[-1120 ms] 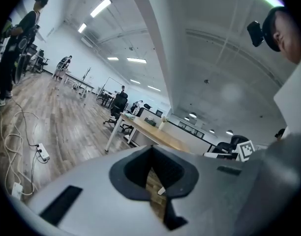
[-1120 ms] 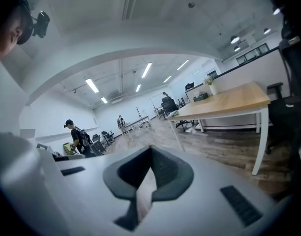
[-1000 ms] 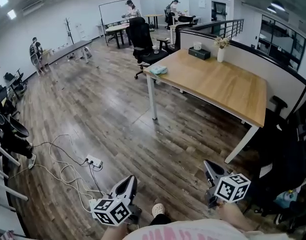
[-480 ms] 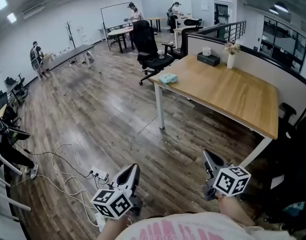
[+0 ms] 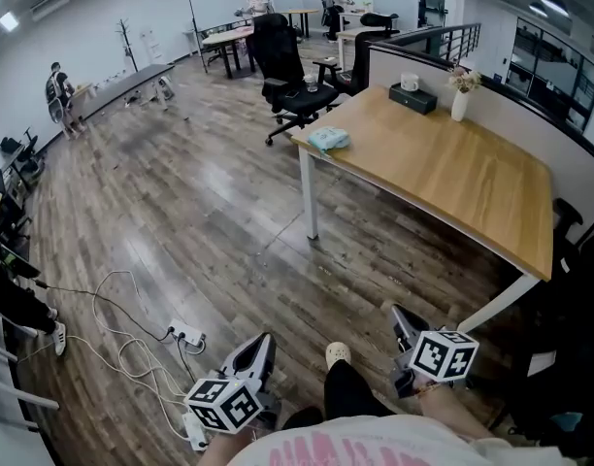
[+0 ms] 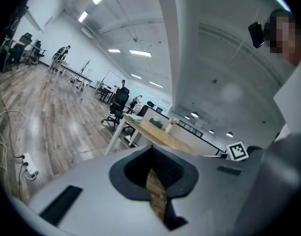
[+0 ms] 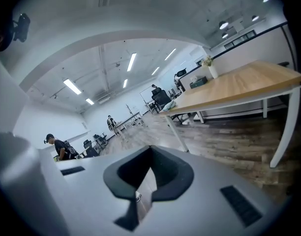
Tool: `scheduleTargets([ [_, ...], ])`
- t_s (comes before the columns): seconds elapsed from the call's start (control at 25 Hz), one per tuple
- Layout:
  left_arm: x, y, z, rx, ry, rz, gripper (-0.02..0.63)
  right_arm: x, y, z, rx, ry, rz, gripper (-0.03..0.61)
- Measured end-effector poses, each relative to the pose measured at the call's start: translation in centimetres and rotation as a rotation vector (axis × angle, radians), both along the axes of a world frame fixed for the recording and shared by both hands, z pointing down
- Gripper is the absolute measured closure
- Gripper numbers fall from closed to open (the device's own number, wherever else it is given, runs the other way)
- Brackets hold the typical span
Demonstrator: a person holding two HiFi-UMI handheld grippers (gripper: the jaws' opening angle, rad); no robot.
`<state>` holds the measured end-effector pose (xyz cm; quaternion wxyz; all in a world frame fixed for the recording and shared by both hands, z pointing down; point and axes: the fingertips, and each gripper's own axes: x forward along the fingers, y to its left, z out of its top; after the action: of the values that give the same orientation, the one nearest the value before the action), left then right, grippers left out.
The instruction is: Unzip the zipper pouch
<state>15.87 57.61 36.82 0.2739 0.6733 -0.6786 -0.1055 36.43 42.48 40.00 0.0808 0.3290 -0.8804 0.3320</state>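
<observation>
A small light-teal pouch (image 5: 328, 139) lies on the near corner of a wooden table (image 5: 452, 178), far ahead of both grippers. It also shows small in the left gripper view as the pouch (image 6: 135, 117). My left gripper (image 5: 262, 344) hangs low at the bottom left over the floor, jaws shut with nothing in them. My right gripper (image 5: 400, 316) is at the bottom right, also shut and empty, short of the table's front leg. From its own camera the left gripper (image 6: 151, 154) points toward the table. The right gripper (image 7: 150, 154) points past the table's end.
A black office chair (image 5: 282, 76) stands behind the table's corner. A dark tissue box (image 5: 412, 98) and a vase (image 5: 460, 100) sit at the table's far edge. A power strip (image 5: 183, 335) with white cables lies on the floor at left. People stand at distant desks.
The whole view has advanced toward the table, which now looks larger and nearer. Both grippers came forward with it, still shut. A foot now shows stepping forward between them.
</observation>
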Motion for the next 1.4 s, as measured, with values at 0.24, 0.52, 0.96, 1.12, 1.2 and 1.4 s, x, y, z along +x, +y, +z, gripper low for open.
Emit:
scheduleTargets([
  [0.24, -4.2, -7.1, -0.6, 0.034, 0.008, -0.030, 0.612, -5.1, -8.0, 0.0, 0.003, 0.010, -0.041, 0.581],
  [0.52, -9.3, -17.4, -3.4, 0.060, -0.015, -0.076, 0.612, -12.6, -18.3, -3.8, 0.043, -0.011, -0.141, 0.581],
  [0.96, -14.6, -27.7, -3.3, 0.073, -0.027, -0.154, 0.612, -19.8, -29.9, -5.1, 0.095, -0.066, -0.214, 0.581],
  [1.12, -15.2, -29.4, -0.6, 0.005, 0.005, -0.141, 0.612, -20.5, -31.4, -1.3, 0.004, -0.041, -0.198, 0.581],
  [1.2, -15.6, -30.3, 0.2, -0.009, 0.020, -0.130, 0.612, -21.0, -31.8, 0.1, -0.016, -0.020, -0.193, 0.581],
  [1.4, -18.2, -34.6, 1.3, -0.004, 0.036, -0.071, 0.612, -23.5, -34.2, 1.6, -0.038, -0.024, -0.158, 0.581],
])
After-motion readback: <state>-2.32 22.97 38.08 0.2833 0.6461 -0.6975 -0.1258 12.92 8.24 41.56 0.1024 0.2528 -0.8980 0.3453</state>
